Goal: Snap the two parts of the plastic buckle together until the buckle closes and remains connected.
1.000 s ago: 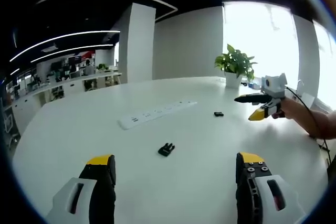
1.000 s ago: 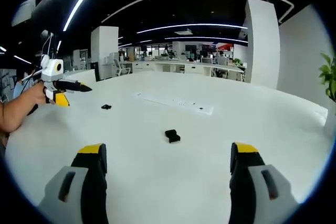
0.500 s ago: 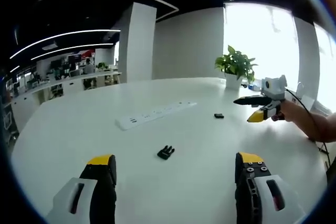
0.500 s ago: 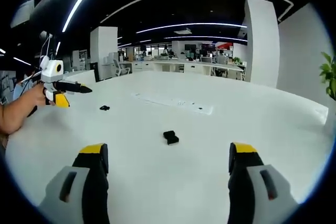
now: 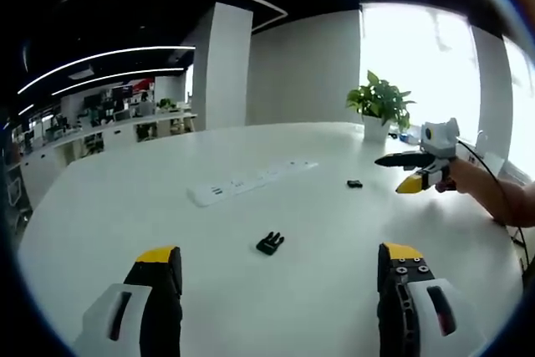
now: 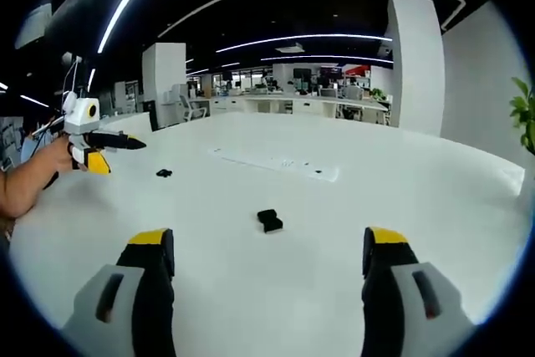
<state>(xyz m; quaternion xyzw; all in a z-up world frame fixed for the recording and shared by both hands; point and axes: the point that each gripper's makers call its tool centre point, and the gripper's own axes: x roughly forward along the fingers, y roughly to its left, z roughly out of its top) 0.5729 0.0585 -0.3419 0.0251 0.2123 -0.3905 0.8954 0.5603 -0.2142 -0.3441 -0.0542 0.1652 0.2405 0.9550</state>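
Note:
Two black buckle parts lie apart on the white table (image 5: 125, 215). The pronged part (image 5: 269, 243) lies just beyond my left gripper (image 5: 279, 254), which is open and empty. The blocky socket part (image 6: 269, 221) lies just ahead of my right gripper (image 6: 267, 237), also open and empty. From the left gripper view, the socket part (image 5: 354, 183) is small and farther off, near the right gripper (image 5: 387, 175) held by a hand. From the right gripper view, the pronged part (image 6: 164, 173) lies far left, below the left gripper (image 6: 125, 158).
A white power strip (image 5: 251, 181) lies across the table behind the buckle parts, also as the power strip (image 6: 276, 163). A potted plant (image 5: 380, 104) stands at the table's far edge by the window. Office desks and a white pillar (image 6: 415, 64) stand beyond.
Both views have shifted only slightly with the hands. The buckle parts lie where they were, and both grippers remain open.

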